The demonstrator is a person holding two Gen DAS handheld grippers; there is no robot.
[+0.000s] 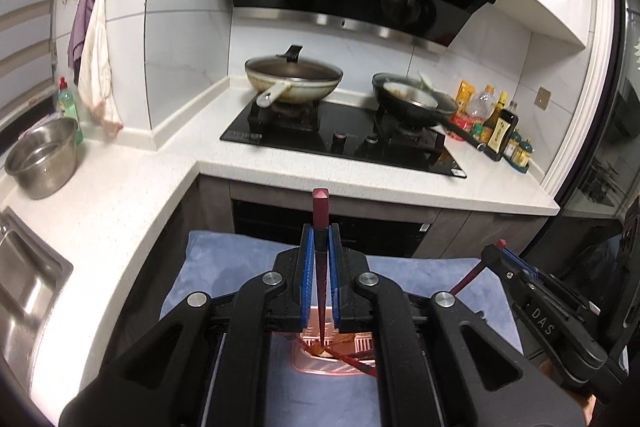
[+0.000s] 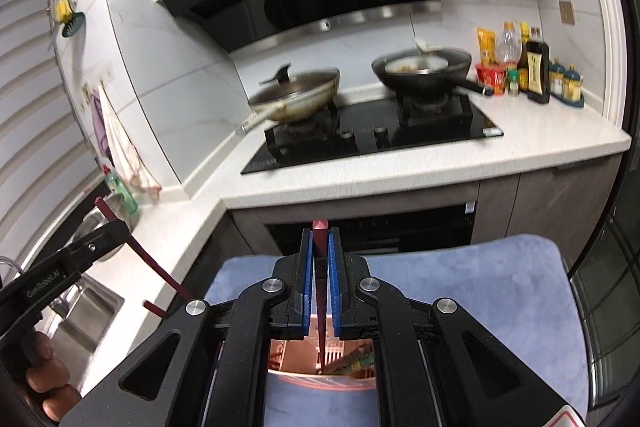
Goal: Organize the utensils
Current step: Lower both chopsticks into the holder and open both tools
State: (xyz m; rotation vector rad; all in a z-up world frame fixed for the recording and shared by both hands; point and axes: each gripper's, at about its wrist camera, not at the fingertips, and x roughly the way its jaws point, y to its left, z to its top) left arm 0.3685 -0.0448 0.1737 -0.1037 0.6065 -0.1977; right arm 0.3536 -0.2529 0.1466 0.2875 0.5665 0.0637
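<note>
Each gripper's jaws were pinched tight on one dark red square chopstick: the left gripper (image 1: 320, 239) and the right gripper (image 2: 319, 241). Both tips hung over the pink plastic utensil basket (image 1: 320, 367) (on a blue cloth). Next came lowering them in, probably.

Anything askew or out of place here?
Mostly fine. Each gripper, left and right, is shut on one dark red chopstick. Oddity: chopsticks in the pink basket lie crossed, not aligned.
</note>
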